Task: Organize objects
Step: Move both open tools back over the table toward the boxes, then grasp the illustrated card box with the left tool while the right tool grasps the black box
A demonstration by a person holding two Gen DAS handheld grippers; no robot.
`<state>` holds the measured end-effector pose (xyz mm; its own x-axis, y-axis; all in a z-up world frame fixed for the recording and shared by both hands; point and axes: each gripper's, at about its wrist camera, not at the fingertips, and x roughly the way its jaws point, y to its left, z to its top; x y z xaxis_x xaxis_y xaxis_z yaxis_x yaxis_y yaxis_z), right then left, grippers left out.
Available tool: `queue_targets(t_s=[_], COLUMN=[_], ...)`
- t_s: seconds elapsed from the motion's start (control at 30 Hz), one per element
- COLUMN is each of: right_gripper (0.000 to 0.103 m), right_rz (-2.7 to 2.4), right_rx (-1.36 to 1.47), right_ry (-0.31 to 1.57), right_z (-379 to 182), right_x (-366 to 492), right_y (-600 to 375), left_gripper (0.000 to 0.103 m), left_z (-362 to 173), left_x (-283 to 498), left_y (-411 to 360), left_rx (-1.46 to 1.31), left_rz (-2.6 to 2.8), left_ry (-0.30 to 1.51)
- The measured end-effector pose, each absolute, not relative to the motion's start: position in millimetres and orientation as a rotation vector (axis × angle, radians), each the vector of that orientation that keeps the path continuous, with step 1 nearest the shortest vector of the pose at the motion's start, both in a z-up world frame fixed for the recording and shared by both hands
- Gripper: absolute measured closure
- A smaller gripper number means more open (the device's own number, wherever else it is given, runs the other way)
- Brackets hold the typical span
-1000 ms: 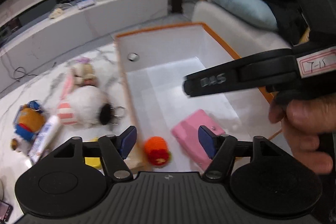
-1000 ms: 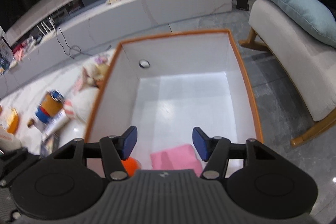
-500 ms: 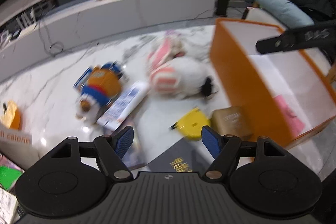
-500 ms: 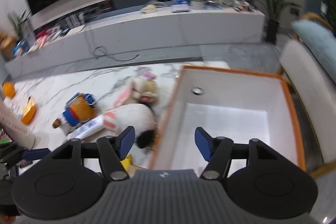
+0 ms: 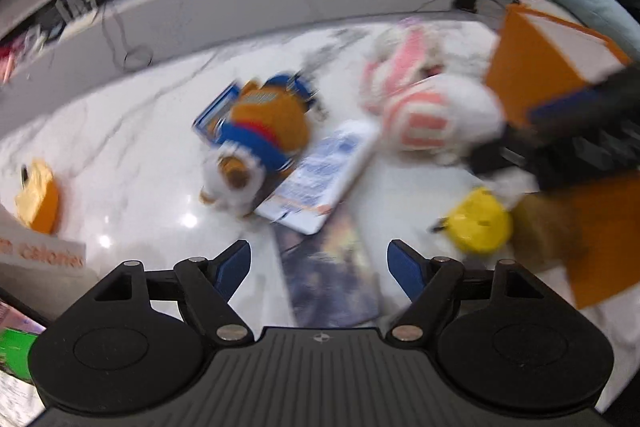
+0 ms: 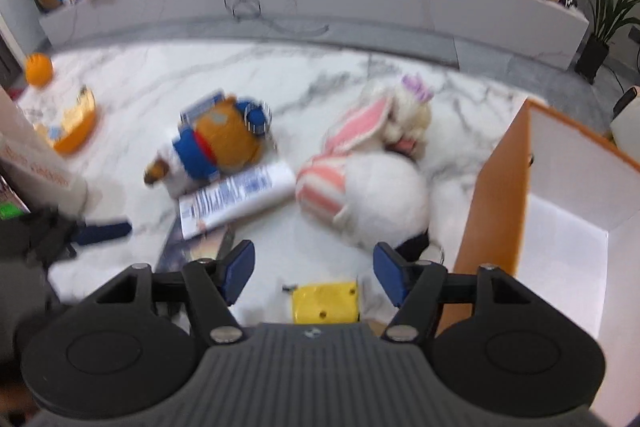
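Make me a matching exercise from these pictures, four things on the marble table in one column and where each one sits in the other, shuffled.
Things:
1. yellow block
2. white tube
3. orange box
4. bear plush

Places:
A. at the right edge of the table
B. nearest, between the right tongs
C. left of the bunny plush
D. lying in front of the bear plush

Pairs: 1-B, 2-D, 3-A, 4-C

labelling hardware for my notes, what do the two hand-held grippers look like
Both match: the left hand-held gripper and the right hand-held gripper each have a ribbed dark grey body, matte black linkage arms with silver pivot pins, two round black discs, and blue pads on the fingertips. No cables or sleeves are visible.
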<state>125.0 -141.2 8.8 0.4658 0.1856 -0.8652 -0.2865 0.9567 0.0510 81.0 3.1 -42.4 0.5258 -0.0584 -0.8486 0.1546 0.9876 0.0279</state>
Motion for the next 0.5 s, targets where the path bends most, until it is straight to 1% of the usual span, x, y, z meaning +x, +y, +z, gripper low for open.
queue_targets(t_s=[0.03, 0.07, 0.1, 0.2, 0.37, 0.5], right_gripper=[0.027, 0.027, 0.027, 0.026, 0.026, 0.025], right_rz=[0.292, 0.298, 0.302, 0.311, 0.353, 0.387], right_rx=[-0.116, -0.127, -0.144, -0.189, -0.225, -0.263], right_ry=[1.056, 1.061, 1.068, 1.080, 1.135, 1.164], right_z=[5.3, 3.0, 0.5, -6.4, -23.9, -38.9], right_x=[122.7, 119.1, 114.6, 100.6, 80.5, 68.7], right_y=[-137.7, -135.5, -134.0, -131.7, -126.4, -114.0], left_gripper=[0.014, 0.015, 0.010, 0.014, 0.014, 0.013], left_z=[-51.1, -59.9, -64.4, -69.1, -65.8, -71.6], left_x=[86.1, 90.5, 92.5, 97.7, 100.7, 108.6], left_y=[8.4, 13.7, 19.9, 28.7, 16.0, 3.7], left_rx=[0.076, 0.042, -0.014, -0.117, -0.096, -0.025], left_rz=[-0.111, -0.105, -0.120, -0.138, -0.157, -0.130], left_ry=[1.038, 1.068, 1.071, 1.107, 1.087, 1.099])
